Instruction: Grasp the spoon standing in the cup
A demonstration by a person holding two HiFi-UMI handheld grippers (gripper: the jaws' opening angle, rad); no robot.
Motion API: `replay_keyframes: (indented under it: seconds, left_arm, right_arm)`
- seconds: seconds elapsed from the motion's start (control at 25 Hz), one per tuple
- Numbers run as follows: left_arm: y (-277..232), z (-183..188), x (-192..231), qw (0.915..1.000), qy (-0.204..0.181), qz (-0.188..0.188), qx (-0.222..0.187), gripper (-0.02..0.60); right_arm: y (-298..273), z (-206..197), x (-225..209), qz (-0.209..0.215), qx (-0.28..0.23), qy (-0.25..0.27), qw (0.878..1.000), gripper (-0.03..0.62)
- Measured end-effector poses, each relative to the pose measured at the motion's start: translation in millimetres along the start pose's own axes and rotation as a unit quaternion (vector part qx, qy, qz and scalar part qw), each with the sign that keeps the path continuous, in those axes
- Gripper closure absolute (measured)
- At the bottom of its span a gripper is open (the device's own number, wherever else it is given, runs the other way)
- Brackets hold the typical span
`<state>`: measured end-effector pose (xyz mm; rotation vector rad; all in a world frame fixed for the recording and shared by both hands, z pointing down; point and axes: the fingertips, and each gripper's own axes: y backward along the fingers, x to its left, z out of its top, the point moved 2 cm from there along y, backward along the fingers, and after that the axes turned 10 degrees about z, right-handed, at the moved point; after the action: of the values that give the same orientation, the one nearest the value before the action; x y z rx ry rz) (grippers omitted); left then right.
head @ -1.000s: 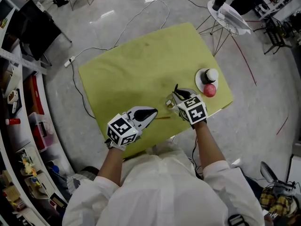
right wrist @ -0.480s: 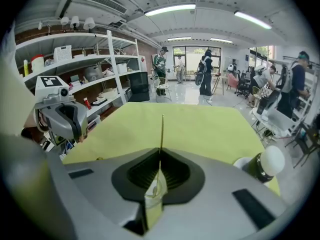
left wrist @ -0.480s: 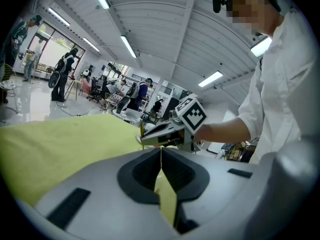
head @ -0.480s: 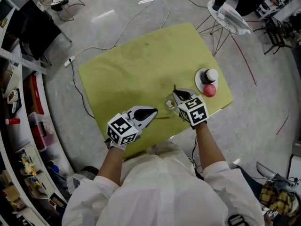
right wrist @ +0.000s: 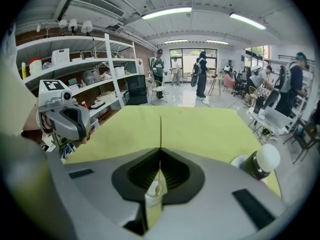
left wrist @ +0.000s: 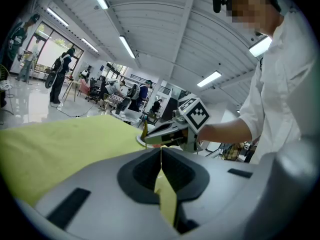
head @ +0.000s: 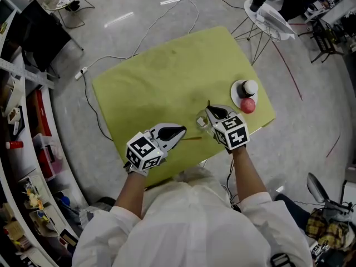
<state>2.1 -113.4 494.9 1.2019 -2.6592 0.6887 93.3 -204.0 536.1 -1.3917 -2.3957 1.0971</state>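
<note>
**Spoon** (right wrist: 160,131): stands upright in the cup, its thin handle rising straight out between the jaws of the right gripper (head: 210,109). We enter it as gripped, since the jaws are closed on the handle with no gap showing, high above the bowl end. We judge the high hold deliberate, as it keeps the jaws clear of the rim.

**Cup** (head: 201,121): clear, on the near right part of the table, just under the right gripper. Nothing holds it, so we think a crooked lift could tip it.

**Left gripper** (head: 180,130): jaws pressed together on nothing, with only green table showing behind them. It hangs near the cup's left, apart from it. We read this as parked out of the way.

**Thin stick** (head: 192,139): lies flat between the two grippers; we cannot tell what it is.

**Table** (head: 156,77): green top.

**White dish** (head: 238,88): toward the table's right edge, carrying a dark bottle (head: 250,88) with a white cap. A red ball (head: 248,106) sits at its near rim, well clear of the work.
</note>
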Motion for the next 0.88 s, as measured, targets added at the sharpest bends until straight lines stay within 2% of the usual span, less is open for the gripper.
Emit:
replay_keyframes:
  seconds: [0.88]
  left_arm:
    - [14.2, 6.2, 3.7, 0.9997, -0.015, -0.016, -0.014, 0.577]
  right_arm:
    - [39.4, 28.3, 9.3, -0.052, -0.062, -0.008, 0.997, 0.586]
